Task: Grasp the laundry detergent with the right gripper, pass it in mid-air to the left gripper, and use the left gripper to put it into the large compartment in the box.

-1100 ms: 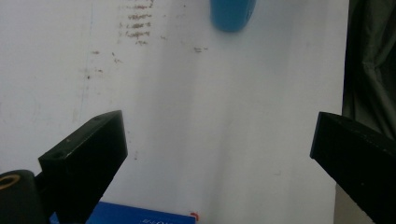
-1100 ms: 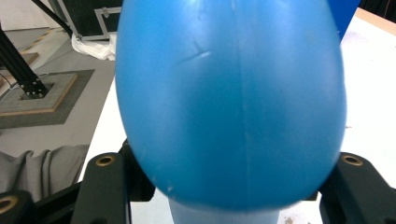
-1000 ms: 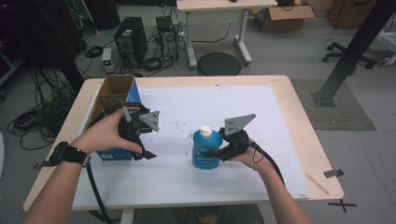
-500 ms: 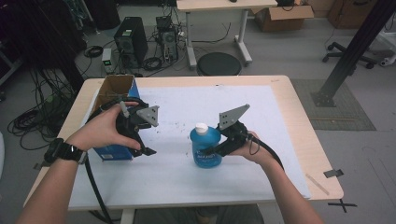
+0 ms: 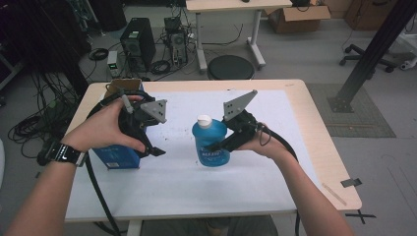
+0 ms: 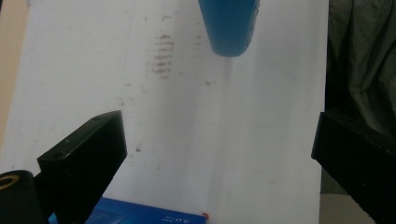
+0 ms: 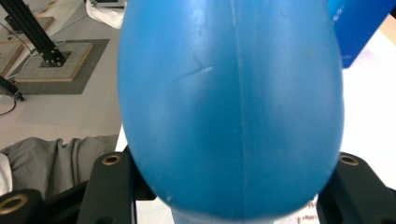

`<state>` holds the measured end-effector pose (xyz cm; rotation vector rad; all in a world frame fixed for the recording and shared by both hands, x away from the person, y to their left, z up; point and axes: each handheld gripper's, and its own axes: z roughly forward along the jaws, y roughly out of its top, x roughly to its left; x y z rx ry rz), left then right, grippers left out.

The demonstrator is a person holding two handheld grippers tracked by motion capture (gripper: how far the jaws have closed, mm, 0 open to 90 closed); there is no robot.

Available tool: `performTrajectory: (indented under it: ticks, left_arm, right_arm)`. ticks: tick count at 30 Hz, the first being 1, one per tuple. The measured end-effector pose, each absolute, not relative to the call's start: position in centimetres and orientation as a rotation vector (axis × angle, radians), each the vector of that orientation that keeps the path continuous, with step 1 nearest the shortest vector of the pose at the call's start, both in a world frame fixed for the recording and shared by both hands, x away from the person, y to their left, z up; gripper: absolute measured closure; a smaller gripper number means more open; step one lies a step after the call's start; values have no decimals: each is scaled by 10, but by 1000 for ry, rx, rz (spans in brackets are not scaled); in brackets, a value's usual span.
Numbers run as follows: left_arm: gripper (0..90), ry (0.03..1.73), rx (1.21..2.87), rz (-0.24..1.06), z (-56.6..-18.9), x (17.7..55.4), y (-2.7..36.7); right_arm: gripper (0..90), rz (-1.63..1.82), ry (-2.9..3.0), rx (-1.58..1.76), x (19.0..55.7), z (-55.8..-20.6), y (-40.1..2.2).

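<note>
Gripping the blue bottle [image 5: 210, 143] by its belly, the right claw [image 5: 220, 146] has carried it leftward over the white surface [image 5: 246, 191] in the last second, from right of centre to the middle, nearer the blue box [image 5: 116, 156]. In the right gripper view the bottle's blue body [image 7: 231, 107] bulges between the two black jaws, which press its sides, so the hold looks firm. Its white cap [image 5: 204, 120] points up and the bottle stands about upright; whether its base rests on the surface or hangs just above I cannot tell. The left claw [image 5: 156, 151] has barely shifted: it hovers at the box's near corner, jaws spread wide and holding nothing, and its own view looks across at the bottle's base [image 6: 229, 25]. Judging by this, the bottle is being brought toward the box or the waiting left claw
</note>
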<state>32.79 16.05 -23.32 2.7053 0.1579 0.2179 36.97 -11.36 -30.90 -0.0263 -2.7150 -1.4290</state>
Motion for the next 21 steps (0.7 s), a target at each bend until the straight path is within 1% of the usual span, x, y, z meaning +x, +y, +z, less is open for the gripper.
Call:
performTrajectory:
  ticks: [4, 11, 21]
  left_arm:
    - [38, 167, 2680, 228, -219, 327, 158]
    - [36, 157, 2658, 238, -204, 325, 151]
    - [35, 137, 2662, 233, -199, 326, 133]
  right_arm:
    - [429, -1417, -2714, 4, 369, -298, -103]
    - [431, -1390, -2717, 34, 368, -292, -87]
    - [432, -1365, -2705, 75, 364, -293, -68]
